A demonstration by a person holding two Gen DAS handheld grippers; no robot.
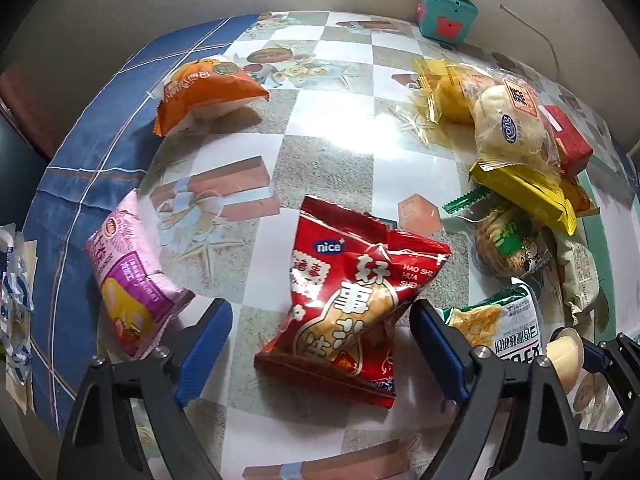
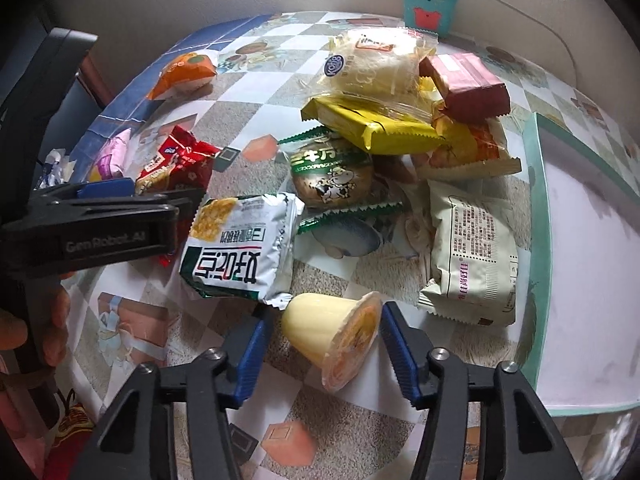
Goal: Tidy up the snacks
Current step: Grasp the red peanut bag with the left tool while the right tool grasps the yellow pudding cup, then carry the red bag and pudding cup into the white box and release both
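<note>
Left hand-held gripper (image 1: 320,332) stands released astride the red peanut bag (image 1: 352,304), pads clear of it; the bag lies on the counter (image 1: 320,128), long axis running diagonally away between the jaws. To the right, the right hand-held gripper (image 2: 326,340) brackets the tipped jelly cup (image 2: 336,340), lid toward the right pad; contact cannot be confirmed.

Checked tablecloth (image 1: 340,152) in white and speckled grey, printed with salmon gift boxes, over a blue cloth (image 1: 80,152) lined in white. Red peanut bag (image 1: 352,304) with white lettering, orange packet (image 1: 204,92), pink-and-purple packet (image 1: 128,276). Pale yellow jelly cup (image 2: 336,340), yellow wrapper (image 2: 368,124), teal box (image 2: 428,10) with a red bear, blue pads (image 2: 250,356) on black arms.
</note>
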